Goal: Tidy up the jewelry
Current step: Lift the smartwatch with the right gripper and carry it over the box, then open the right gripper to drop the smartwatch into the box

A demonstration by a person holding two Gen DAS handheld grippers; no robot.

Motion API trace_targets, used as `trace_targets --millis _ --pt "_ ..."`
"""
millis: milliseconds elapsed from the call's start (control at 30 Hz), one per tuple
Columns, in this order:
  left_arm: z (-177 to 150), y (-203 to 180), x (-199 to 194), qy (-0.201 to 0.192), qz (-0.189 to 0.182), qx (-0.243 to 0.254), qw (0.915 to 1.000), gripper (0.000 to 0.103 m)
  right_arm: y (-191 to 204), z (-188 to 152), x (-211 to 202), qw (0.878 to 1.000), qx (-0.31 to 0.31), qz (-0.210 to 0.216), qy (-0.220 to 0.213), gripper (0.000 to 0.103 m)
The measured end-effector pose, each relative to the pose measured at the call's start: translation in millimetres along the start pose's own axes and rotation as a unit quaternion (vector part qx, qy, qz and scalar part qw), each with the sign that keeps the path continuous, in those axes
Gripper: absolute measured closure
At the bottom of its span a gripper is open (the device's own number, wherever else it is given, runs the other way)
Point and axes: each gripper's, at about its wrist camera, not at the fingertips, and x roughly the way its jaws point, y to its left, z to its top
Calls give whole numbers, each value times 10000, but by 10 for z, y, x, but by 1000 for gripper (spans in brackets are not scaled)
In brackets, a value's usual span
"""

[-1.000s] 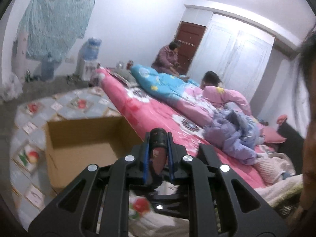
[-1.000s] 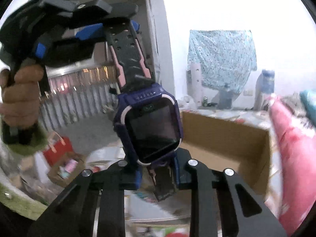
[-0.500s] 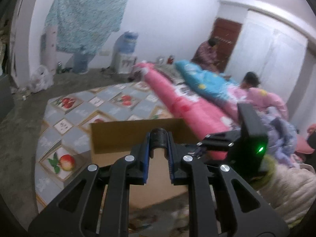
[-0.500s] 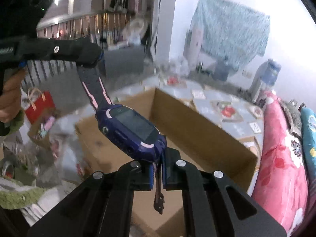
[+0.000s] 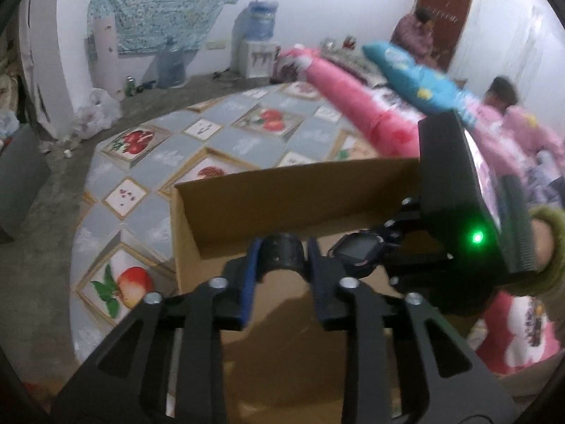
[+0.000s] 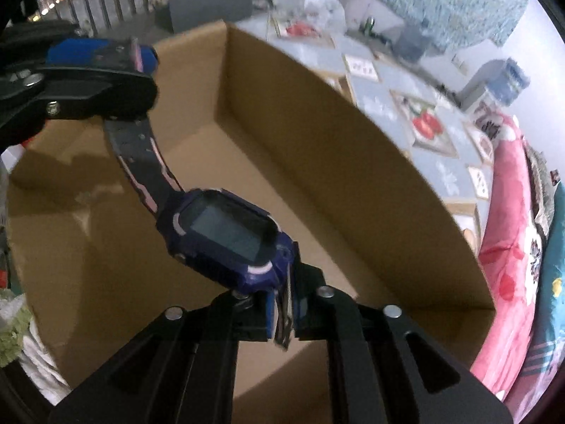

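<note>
A dark blue smartwatch (image 6: 226, 236) with a pink-edged black strap hangs stretched between my two grippers, above an open cardboard box (image 6: 317, 141). My right gripper (image 6: 284, 304) pinches the lower strap edge-on right below the watch body, and its jaws are opening. My left gripper (image 5: 282, 247) has the ribbed upper strap end between its blue pads; its jaws are opening and thin gaps show beside the strap. From the left wrist view the watch face (image 5: 356, 252) lies just right of my fingers, with the right gripper (image 5: 386, 238) behind it.
The box (image 5: 300, 194) stands on a fruit-patterned floor mat (image 5: 176, 155) beside a bed with pink bedding (image 5: 356, 106). Two people (image 5: 416, 31) are at the far end of the bed. A green-sleeved hand (image 5: 543, 243) holds the right gripper.
Both grippers have swung down from facing the room to hang over the open box, carrying the watch along. The left jaws stand wider around the strap than before.
</note>
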Motion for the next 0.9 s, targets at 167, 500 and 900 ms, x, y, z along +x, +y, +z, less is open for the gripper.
trace_targets --millis 167,500,900 --pt "31 87 58 -32 149 -136 9998 66 -158 -54 102 9995 202 72 240 59" --pt "-94 253 -387 -644 194 -561 9962 58 -337 -39 -23 9863 909 1365 153 70" --pt "-887 694 -968 -1182 401 -1414 9821 37 97 229 530 9752 679 1830 1047 78"
